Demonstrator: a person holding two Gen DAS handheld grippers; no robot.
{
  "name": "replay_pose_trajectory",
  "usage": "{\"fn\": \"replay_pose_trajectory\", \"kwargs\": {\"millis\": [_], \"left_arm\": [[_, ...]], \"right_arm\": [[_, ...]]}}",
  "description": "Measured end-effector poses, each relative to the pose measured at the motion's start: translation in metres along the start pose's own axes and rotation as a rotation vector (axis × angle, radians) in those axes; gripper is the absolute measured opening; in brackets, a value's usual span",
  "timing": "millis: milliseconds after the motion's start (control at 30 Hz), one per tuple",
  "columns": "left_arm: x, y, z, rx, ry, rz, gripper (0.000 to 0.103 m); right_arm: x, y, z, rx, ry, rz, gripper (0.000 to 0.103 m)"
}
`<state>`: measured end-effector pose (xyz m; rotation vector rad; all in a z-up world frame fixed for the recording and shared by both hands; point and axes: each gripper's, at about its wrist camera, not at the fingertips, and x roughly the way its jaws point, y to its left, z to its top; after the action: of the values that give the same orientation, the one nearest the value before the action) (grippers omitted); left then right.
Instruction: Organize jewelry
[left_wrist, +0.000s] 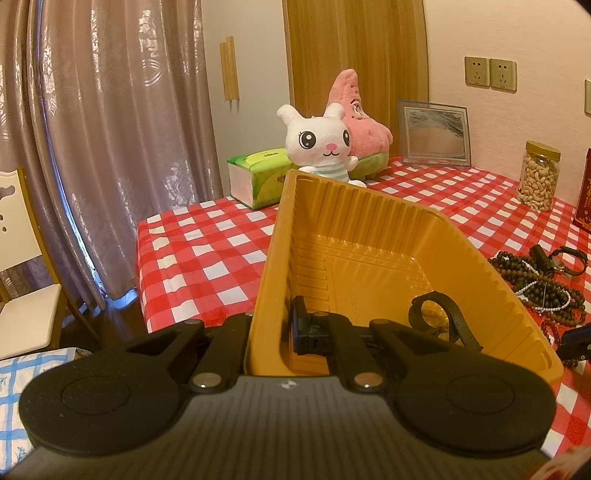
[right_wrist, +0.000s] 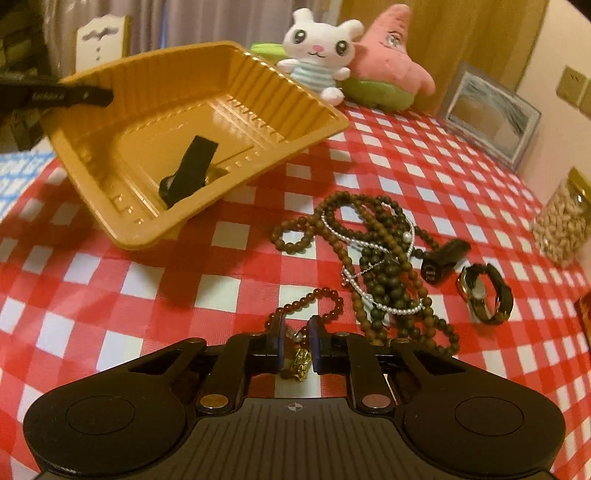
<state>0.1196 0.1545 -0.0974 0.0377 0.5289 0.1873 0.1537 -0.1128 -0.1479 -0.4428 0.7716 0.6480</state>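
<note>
Left claw (left_wrist: 271, 332) clenched on the near wall of the yellow tray (left_wrist: 369, 236), holding it tilted above the checkered desk (left_wrist: 192, 254); black-strapped watch (right_wrist: 190, 168) lying inside at the low corner. Right claw (right_wrist: 297, 341) parted, down at the desk, straddling a gold charm (right_wrist: 301, 363) on the reddish bead bracelet (right_wrist: 314, 299). Just beyond and to the right, tangled bead necklaces (right_wrist: 384, 266), with a second watch (right_wrist: 485, 293) beside them.
</note>
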Motion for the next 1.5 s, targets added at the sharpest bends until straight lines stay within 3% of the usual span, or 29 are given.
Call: {"fn": "replay_pose_trajectory", "kwargs": {"millis": [200,467,667,967,1167,1367,1500], "left_arm": [[0.0,0.0,0.0,-0.001,0.001,0.0,0.005],[0.0,0.0,0.0,0.0,0.001,0.0,0.005],[0.0,0.001,0.0,-0.002,0.0,0.0,0.005],[0.001,0.001,0.0,-0.001,0.0,-0.001,0.005],[0.001,0.0,-0.001,-0.002,0.0,-0.001,0.005],[0.001,0.0,-0.001,-0.002,0.0,-0.001,0.005],[0.001,0.0,0.0,-0.002,0.0,-0.001,0.005]], "right_arm": [[-0.001,0.008,-0.004,-0.059,-0.007,-0.034,0.016],[0.0,0.002,-0.002,-0.07,-0.015,0.027,0.011],[0.0,0.008,-0.004,-0.109,-0.015,0.001,0.007],[-0.011,-0.011,0.001,0.101,-0.023,0.023,0.005],[-0.035,-0.024,0.012,0.221,-0.101,0.056,0.005],[-0.052,-0.019,0.042,0.269,-0.194,0.15,0.005],[-0.047,-0.006,0.061,0.267,-0.211,0.22,0.006]]}}
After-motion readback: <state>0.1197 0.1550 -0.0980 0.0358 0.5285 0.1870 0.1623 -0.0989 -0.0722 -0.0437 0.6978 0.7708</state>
